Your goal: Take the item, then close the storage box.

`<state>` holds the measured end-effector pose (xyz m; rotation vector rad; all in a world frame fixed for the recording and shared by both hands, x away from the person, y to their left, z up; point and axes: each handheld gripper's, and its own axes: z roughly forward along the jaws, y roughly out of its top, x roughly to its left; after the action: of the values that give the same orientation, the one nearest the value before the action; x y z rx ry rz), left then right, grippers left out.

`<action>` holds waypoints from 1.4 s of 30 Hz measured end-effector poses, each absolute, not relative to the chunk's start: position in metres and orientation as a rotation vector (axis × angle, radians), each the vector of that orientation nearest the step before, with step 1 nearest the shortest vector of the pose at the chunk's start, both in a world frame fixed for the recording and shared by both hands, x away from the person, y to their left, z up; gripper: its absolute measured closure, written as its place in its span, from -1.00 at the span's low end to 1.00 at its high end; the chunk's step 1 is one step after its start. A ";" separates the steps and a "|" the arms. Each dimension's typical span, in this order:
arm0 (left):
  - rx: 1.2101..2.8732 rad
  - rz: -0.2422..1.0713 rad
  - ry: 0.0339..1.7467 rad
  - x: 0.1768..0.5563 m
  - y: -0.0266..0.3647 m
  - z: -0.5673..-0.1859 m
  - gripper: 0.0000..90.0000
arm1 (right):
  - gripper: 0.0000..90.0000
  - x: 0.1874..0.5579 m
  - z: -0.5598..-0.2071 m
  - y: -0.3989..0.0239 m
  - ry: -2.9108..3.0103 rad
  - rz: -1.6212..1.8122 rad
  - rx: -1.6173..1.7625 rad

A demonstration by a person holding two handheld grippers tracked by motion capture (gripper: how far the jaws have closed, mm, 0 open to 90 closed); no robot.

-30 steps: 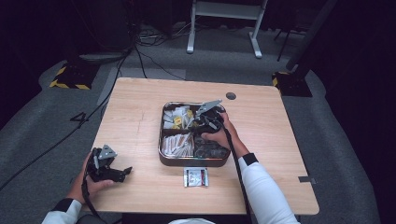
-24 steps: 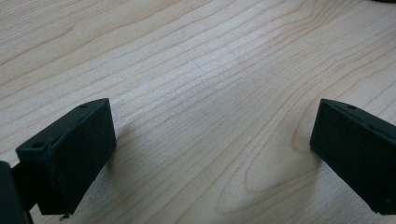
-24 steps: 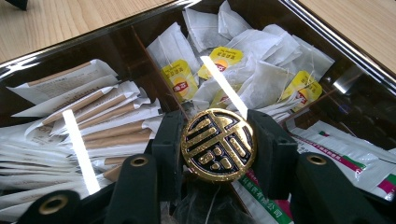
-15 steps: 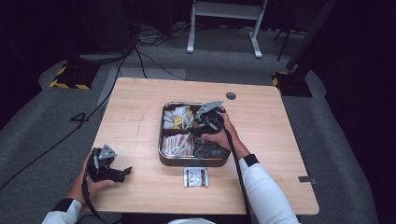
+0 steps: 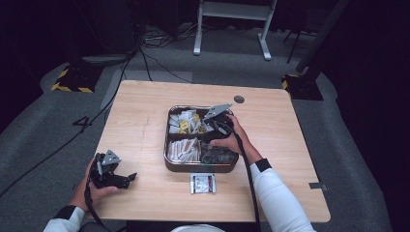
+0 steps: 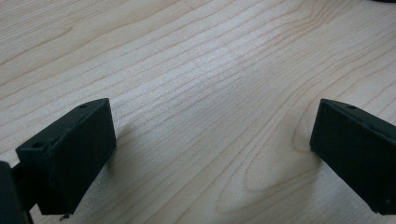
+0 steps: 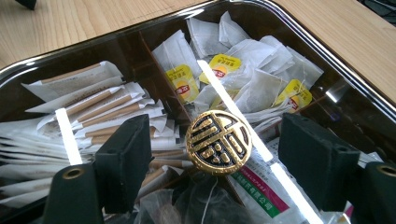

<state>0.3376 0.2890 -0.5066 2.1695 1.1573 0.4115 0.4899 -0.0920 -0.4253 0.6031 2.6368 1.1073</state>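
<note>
lid: clear cover w/ gold knob sits on the tray, looks seated over all 4 compartments; glare streaks run across it
right hand-held gripper: jaws have just been opening, now released, 1 each side of the knob, pads not touching it
left hand-held gripper: released, wide apart, nothing between, resting on bare counter at near-left corner, well apart from tray
contents: tea bags far compartment, paper sticks beside them
stray: 1 packet on counter just in front of tray
done, prob.: lid set down & let go
left, prob.: pull right hand clear; stray packet outside the tray
</note>
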 end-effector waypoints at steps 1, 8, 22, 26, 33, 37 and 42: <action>2.168 0.411 1.158 0.338 0.289 -0.507 -0.99 | -0.41 0.489 -0.424 -0.093 2.637 1.104 0.598; 2.166 0.413 1.158 0.338 0.289 -0.507 -0.99 | -0.41 0.486 -0.417 -0.100 2.626 1.091 0.589; 2.170 0.410 1.156 0.338 0.289 -0.507 -0.99 | -0.39 0.470 -0.404 -0.122 2.599 1.066 0.552; 2.169 0.410 1.157 0.338 0.289 -0.507 -0.99 | -0.39 0.466 -0.402 -0.132 2.587 1.055 0.554; 2.170 0.410 1.155 0.338 0.289 -0.507 -0.99 | -0.39 0.460 -0.399 -0.152 2.570 1.024 0.562; 2.167 0.413 1.157 0.338 0.289 -0.507 -0.99 | -0.39 0.456 -0.397 -0.165 2.553 1.016 0.578; 2.169 0.414 1.160 0.337 0.289 -0.507 -0.99 | -0.39 0.450 -0.395 -0.178 2.541 1.013 0.586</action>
<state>0.3370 0.2891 -0.5066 2.1688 1.1600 0.4135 0.4502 -0.1780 -0.3946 0.5862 2.5407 1.0125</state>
